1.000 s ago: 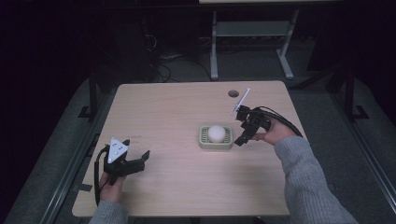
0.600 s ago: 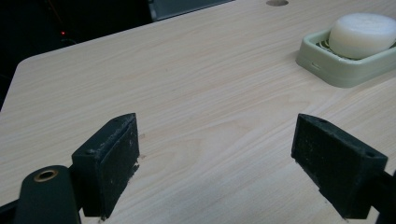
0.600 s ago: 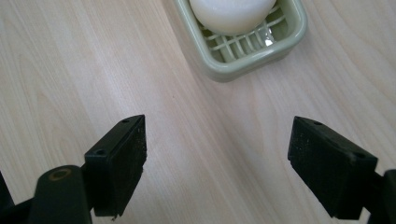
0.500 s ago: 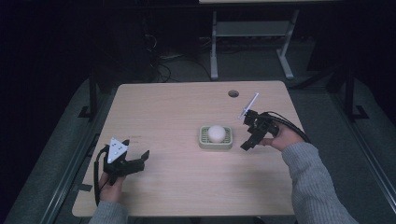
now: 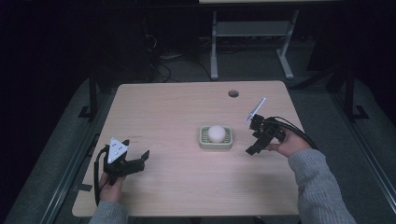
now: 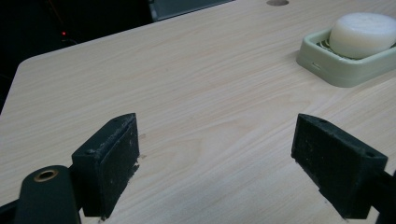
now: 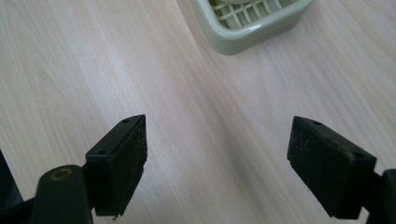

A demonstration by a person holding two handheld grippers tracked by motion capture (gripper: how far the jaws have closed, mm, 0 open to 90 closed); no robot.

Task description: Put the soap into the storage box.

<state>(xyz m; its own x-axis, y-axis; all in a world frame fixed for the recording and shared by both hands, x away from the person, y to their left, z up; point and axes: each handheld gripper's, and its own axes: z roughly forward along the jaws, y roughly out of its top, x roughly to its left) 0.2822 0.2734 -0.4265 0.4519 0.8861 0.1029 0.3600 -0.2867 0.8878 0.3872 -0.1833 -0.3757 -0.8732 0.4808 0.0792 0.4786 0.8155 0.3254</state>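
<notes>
A white soap bar (image 5: 216, 133) sits in its green dish (image 5: 204, 143) at mid-table. My right gripper (image 5: 253, 144) hovers just beside it, jaws wide and empty. My left gripper (image 5: 140, 159) rests well apart, wide too.

- Table (image 5: 177, 116): pale wood-grain laminate, smooth and matt.
- Soap dish (image 6: 343, 70): pale green plastic, soft sheen.
- Soap (image 6: 362, 28): white, matt, faintly ridged.
- Gripper pads (image 7: 123, 163): black, rough, scuffed.

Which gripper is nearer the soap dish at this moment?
The right. The right gripper hangs just off the right end of the soap dish, jaws open. The left gripper sits far off by the near left edge of the table, jaws also open.
</notes>
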